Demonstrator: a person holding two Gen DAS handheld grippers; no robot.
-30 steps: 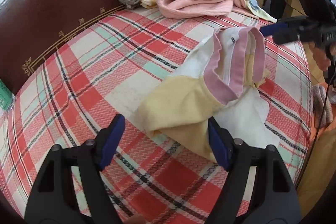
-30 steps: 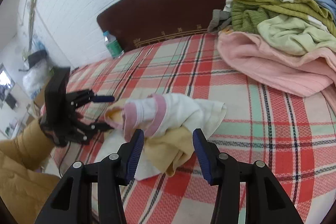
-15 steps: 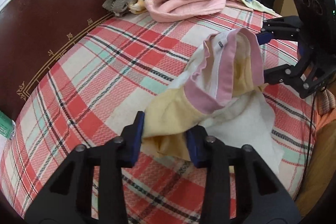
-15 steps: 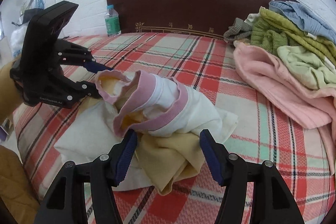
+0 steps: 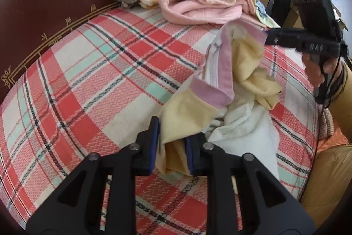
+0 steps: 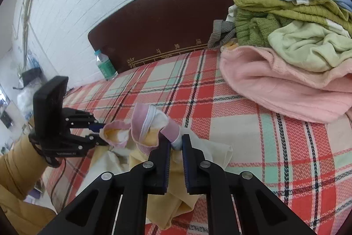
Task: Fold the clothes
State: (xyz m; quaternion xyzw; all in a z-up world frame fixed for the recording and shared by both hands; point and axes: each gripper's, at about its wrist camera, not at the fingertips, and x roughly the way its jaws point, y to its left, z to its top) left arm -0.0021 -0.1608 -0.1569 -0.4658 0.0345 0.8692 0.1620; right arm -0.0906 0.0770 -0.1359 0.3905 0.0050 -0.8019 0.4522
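A yellow, white and pink garment (image 5: 222, 89) is held up in a crumpled bunch over the middle of a red plaid bedspread (image 5: 92, 80), with its white part trailing down onto the cloth. The left gripper (image 5: 172, 145) is clamped on a yellow fold at the near end of the garment, the fabric pinched between its blue-padded fingers (image 5: 154, 142). The right gripper (image 6: 176, 147) is closed on the pink band at the other end, and the band (image 6: 140, 122) is seen stretched and twisted between the two tools. In the right wrist view the left gripper is seen at the left edge, carried by an arm in a tan sleeve (image 6: 17, 160). A pile of unfolded clothes (image 6: 292, 52), pink, green and blue, is heaped against the dark headboard (image 6: 154, 30), well apart from the held garment. A water bottle (image 6: 105, 65) is stood at the headboard's left end.
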